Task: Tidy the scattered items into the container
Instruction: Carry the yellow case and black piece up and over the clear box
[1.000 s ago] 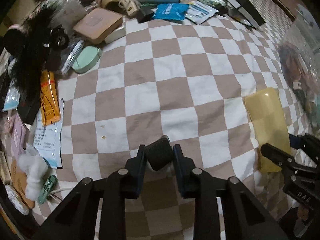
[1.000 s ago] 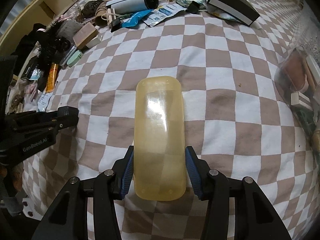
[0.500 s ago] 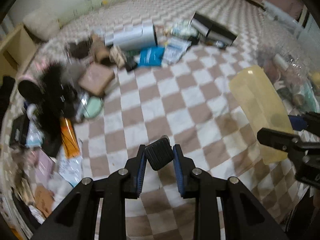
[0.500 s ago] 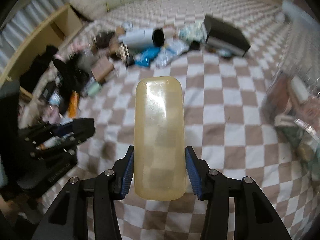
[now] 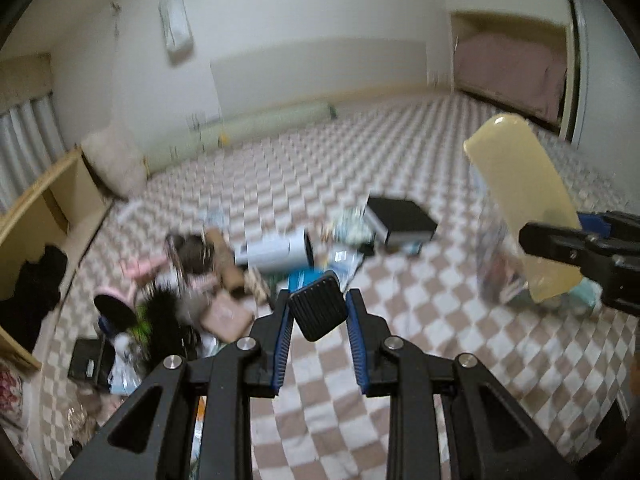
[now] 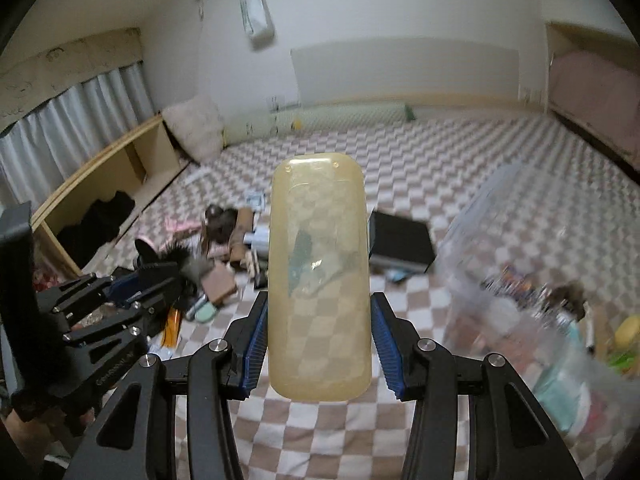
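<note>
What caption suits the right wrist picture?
Right gripper holds a translucent yellow oblong case above the checkered blanket, near the clear plastic container.

clutter pile (image 5: 224, 280) motion-blurred, clear container (image 6: 532, 292) smeared w/ contents unreadable, cut off at right edge

Checkered bedding (image 6: 460, 152), low wooden shelf (image 6: 100, 176) by curtains (image 6: 72, 116), pale pillow (image 6: 194, 126), probably a green bolster (image 6: 320, 120) along wall.

Both wrist views angled down, sharing checkered blanket (image 5: 400, 288) clutter
</note>
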Demonstrator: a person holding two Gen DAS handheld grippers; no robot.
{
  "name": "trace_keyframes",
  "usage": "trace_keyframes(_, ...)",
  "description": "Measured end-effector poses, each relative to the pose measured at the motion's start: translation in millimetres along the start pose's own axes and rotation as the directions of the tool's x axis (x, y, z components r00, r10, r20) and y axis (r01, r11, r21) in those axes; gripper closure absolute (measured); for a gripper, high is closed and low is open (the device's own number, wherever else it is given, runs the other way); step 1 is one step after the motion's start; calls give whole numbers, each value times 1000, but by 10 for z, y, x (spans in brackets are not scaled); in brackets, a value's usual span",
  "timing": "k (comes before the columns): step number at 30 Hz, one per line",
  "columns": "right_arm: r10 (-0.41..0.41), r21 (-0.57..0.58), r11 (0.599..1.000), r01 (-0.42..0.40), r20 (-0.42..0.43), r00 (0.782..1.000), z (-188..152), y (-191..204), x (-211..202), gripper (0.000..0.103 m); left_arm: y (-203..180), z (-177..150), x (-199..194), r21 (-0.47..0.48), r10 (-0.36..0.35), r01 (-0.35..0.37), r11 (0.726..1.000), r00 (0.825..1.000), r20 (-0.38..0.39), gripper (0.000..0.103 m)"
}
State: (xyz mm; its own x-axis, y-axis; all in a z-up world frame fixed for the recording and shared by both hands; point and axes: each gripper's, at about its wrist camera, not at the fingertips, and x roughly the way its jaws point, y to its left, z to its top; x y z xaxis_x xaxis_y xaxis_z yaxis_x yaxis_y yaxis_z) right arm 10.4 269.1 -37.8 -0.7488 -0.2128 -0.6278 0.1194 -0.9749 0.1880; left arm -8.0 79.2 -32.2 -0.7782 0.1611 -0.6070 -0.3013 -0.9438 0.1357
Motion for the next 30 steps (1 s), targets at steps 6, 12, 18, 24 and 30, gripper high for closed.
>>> trace_keyframes(6, -31, -14, 999, 32, 68, 997, 141, -92, -271, 54, -93, 299, -250, -2, -31, 32, 999, 992, 123, 77)
trace_keyframes(12, -122, -38, 991, 128, 134, 983, 264, -282, -519, 54, -246, 591, -386, 10, -67, 67, 998, 978, 199, 77)
trace_keyframes(18, -209, -24, 975, 222, 250, 945, 399, -525, -813, 54, -521, 815, -395, 47, -109, 100, 994, 963, 245, 77)
trace_keyframes(24, -304, 21, 950, 312, 307, 902, 480, -780, -996, 54, -856, 971, -358, 77, -169, 153, 985, 949, 268, 77)
trace_keyframes(30, -391, 78, 919, 385, 275, 878, 448, -1110, -1036, 54, -1238, 1060, -239, 115, -240, 216, 970, 936, 259, 77)
